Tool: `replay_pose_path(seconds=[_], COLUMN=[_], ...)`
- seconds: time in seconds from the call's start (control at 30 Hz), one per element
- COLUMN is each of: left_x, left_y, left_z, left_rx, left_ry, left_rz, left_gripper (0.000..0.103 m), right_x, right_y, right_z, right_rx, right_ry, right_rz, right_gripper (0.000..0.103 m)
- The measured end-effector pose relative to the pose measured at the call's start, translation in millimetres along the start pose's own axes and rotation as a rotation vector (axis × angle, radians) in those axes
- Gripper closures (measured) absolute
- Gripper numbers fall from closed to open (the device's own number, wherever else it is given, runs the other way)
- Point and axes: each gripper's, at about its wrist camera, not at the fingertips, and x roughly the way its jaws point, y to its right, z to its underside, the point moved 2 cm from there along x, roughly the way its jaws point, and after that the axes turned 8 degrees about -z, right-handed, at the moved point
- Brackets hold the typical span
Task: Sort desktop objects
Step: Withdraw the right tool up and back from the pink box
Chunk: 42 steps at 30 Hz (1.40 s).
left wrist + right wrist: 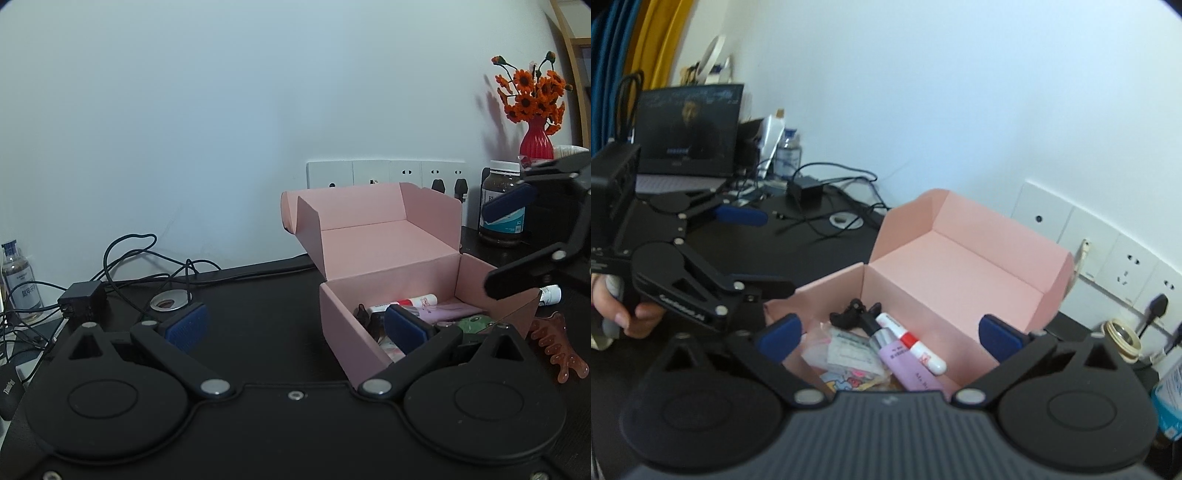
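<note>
**Right claw standing wide over the pink box; comb waiting outside it**

The right gripper [888, 338] is hanging with its blue pads spread wide and nothing between them, directly above the open pink cardboard box [388, 266], where a white-and-red tube [911, 343] is lying among other small items. The left gripper [284, 325] is also gaping empty, just beside the box's near-left wall. The translucent orange toothed comb [554, 350] is lying on the dark desk just outside the box's right corner, long axis running toward the viewer, likely nearer the right hand.

Home office: laptop [689, 129], cables [140, 258]
</note>
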Motion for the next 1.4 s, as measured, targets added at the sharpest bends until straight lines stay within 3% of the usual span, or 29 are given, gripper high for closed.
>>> replay_pose_path(seconds=[0.13, 0.27, 0.33, 0.43, 0.5, 0.77, 1.13, 1.4], left_x=[0.3, 0.0, 0.1, 0.7, 0.8, 0.8, 3.5, 3.0], left_y=[0.3, 0.3, 0.1, -0.1, 0.1, 1.9, 2.2, 1.9], left_z=[0.6, 0.9, 1.2, 1.3, 1.5, 2.1, 2.6, 3.1], left_rx=[0.001, -0.002, -0.004, -0.008, -0.009, -0.003, -0.006, -0.01], left_ry=[-0.004, -0.003, -0.005, -0.008, -0.009, -0.01, -0.027, -0.028], left_rz=[0.0, 0.003, 0.005, 0.003, 0.004, 0.004, 0.009, 0.007], left_gripper=[0.0, 0.0, 0.0, 0.0, 0.0, 0.0, 0.0, 0.0], right_x=[-11.3, -24.4, -32.7, -45.4, -50.4, -53.5, -57.8, -56.5], right_y=[2.9, 7.8, 12.5, 21.2, 26.9, 32.1, 12.8, 1.9], right_z=[10.9, 28.0, 37.5, 55.0, 64.2, 83.6, 95.3, 99.5], right_rx=[0.069, 0.205, 0.299, 0.441, 0.507, 0.538, 0.435, 0.394], right_ry=[0.073, 0.216, 0.295, 0.426, 0.464, 0.402, 0.345, 0.311], right_rz=[0.052, 0.098, 0.076, -0.033, -0.086, -0.045, 0.176, 0.274], right_gripper=[0.001, 0.001, 0.001, 0.001, 0.001, 0.001, 0.001, 0.001])
